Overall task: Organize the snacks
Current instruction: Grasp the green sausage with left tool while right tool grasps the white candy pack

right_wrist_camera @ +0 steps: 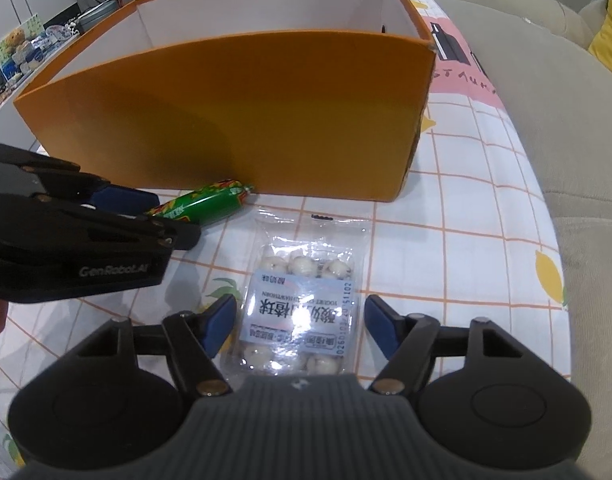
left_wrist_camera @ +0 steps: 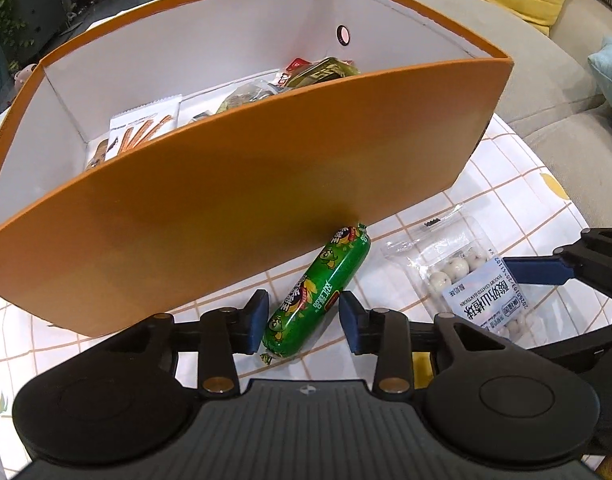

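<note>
Snack packets (left_wrist_camera: 241,98) mostly hidden behind orange box (left_wrist_camera: 245,184) wall beyond the fingers. Small print on clear candy bag (right_wrist_camera: 301,300) between right fingers unreadable.

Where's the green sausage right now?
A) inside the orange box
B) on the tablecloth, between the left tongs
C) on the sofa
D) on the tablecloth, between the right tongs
B: the sausage lies on the tablecloth between the left tongs, its far end at the wall of the box; the right tongs straddle the bag of white balls.
</note>
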Demonstrator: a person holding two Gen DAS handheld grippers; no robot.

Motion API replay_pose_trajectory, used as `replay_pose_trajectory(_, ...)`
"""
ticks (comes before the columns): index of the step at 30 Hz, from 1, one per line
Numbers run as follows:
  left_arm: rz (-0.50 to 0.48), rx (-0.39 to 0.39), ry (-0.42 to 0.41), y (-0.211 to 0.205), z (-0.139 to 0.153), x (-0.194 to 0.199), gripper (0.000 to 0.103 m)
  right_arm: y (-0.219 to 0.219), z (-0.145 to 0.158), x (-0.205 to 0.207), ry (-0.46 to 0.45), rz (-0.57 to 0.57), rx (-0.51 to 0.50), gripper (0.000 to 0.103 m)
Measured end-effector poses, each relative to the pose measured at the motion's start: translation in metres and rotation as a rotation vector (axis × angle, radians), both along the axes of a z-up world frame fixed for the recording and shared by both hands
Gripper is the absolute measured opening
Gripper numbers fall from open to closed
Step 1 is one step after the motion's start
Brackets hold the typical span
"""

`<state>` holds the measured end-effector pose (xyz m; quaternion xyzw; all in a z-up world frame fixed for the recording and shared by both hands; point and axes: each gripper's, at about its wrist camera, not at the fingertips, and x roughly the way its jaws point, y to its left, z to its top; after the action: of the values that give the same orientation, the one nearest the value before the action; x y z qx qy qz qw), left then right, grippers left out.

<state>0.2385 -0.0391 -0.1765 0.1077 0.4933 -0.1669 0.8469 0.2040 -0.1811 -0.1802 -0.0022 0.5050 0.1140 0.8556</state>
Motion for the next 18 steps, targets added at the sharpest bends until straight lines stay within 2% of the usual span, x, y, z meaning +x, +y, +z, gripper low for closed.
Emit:
replay_pose_trajectory(7, 0.021, -0.020, 0.007, 0.002, 0.001, -0.007, 0.037, -0.004, 0.002, 0.000, 0.002, -0.007, 0.019, 0.059)
replay_pose_trajectory(14, 0.137, -0.109, 0.117, 0.019, 0.004, -0.014, 0.034, -0.013, 0.003, 0.005, 0.025, -0.025, 0.055, 0.059)
replay_pose_trajectory(18, 0.137, -0.077, 0.173, 0.017, 0.006, -0.019, 0.034, -0.013, 0.005, 0.006, 0.037, -0.014, 0.045, 0.059)
